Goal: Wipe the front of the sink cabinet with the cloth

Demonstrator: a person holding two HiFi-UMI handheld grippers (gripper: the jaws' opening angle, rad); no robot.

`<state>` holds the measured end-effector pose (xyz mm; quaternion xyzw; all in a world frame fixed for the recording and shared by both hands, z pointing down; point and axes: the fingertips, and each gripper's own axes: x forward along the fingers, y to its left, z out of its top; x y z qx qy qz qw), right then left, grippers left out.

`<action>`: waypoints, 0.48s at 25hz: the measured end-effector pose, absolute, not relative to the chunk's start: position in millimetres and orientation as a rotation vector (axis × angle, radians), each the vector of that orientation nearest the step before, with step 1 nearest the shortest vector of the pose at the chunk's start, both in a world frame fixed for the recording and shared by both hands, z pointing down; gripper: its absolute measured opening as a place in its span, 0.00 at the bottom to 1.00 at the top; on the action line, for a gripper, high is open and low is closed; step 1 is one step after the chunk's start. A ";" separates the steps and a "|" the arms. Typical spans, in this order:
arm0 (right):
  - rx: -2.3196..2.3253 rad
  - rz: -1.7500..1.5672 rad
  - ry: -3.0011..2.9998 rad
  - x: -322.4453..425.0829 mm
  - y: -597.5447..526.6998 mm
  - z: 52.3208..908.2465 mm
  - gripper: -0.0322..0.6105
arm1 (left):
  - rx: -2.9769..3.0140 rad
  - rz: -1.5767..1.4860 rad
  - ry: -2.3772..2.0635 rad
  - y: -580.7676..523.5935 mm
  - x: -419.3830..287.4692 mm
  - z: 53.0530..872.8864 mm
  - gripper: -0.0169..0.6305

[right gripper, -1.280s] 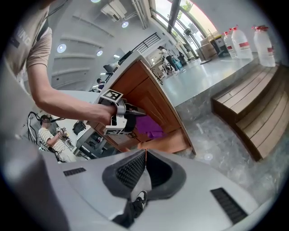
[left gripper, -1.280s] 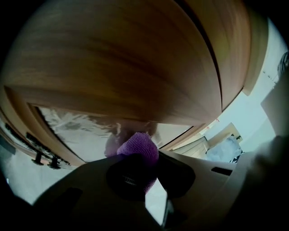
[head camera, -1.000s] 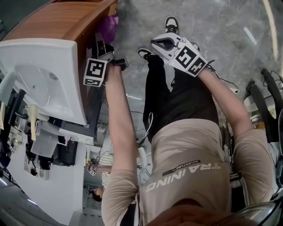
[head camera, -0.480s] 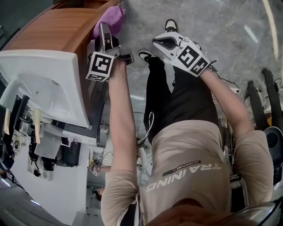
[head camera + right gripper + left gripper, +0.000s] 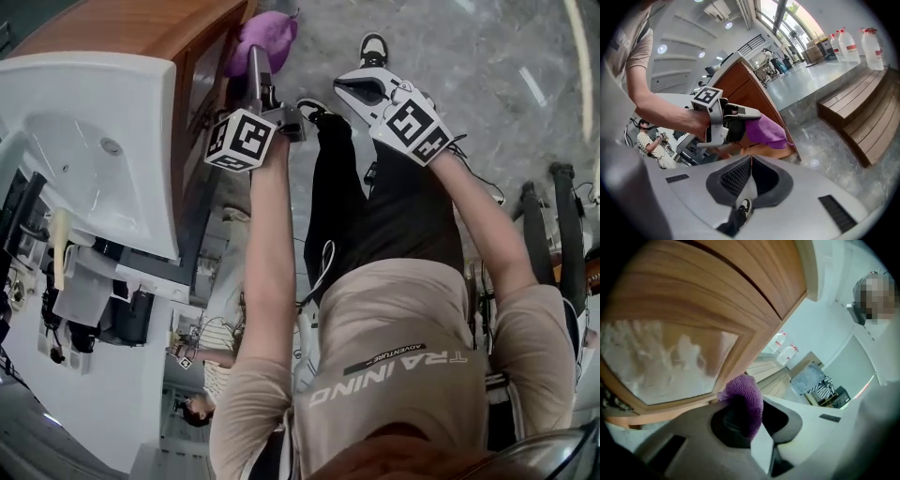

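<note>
Left tongs point(image 5: 751, 420) clamp the cloth point(image 5: 746, 392) near the cabinet point(image 5: 693, 296) front; right tongs point(image 5: 750, 161) are together, empty. Hard rubbing may pull the cloth free.

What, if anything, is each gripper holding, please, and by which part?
The left gripper pinches the cloth by a bunched edge; the rest sticks out past the jaws. The right gripper is shut, empty.

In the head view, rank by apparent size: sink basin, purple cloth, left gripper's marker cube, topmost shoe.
1. sink basin
2. purple cloth and marker cube look alike; the cube is nearer the camera, so unranked
3. topmost shoe
</note>
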<state>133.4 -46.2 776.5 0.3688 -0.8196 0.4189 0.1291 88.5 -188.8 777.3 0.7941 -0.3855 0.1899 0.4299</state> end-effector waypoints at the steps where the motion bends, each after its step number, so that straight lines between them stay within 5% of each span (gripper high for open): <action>1: 1.055 1.215 -2.386 123.3 -42.7 776.2 0.07 | 1.966 0.479 -0.975 -179.7 73.8 780.1 0.09; 12: 0.817 1.147 -2.406 -28.3 1.3 773.6 0.07 | 1.763 0.492 -1.171 -94.5 -139.9 798.5 0.09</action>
